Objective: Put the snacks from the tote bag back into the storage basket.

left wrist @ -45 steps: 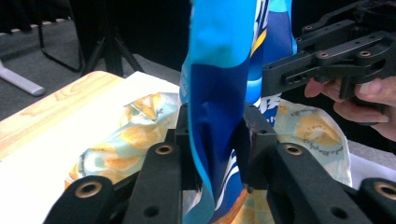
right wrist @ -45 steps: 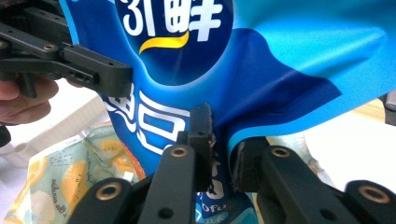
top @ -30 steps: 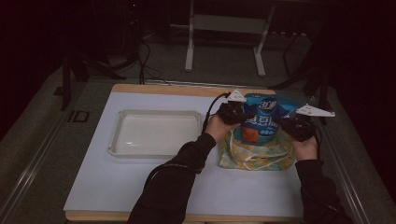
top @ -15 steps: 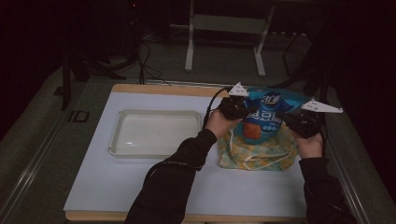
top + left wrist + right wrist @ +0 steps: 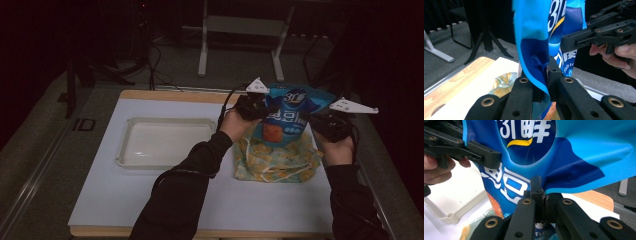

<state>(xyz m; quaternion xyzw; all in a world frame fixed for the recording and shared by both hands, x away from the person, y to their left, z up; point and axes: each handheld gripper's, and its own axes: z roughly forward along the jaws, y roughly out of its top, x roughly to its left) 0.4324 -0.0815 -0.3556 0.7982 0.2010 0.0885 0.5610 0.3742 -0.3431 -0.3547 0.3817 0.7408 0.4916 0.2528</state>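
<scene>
Snack bag (image 5: 286,116), blue, now hangs above the patterned cloth bag (image 5: 276,159) near the table's (image 5: 150,200) right edge, lifted higher than a second ago. Left gripper (image 5: 256,106) and right gripper (image 5: 320,122) each pinch a side edge, so it looks ready to move toward the tray (image 5: 165,142).

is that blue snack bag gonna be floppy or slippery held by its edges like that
Likely floppy: the blue snack bag creases where the left hand-held gripper and right hand-held gripper pinch its edges. Its glossy film probably slips easily. It seems light, hanging without stretching.
</scene>
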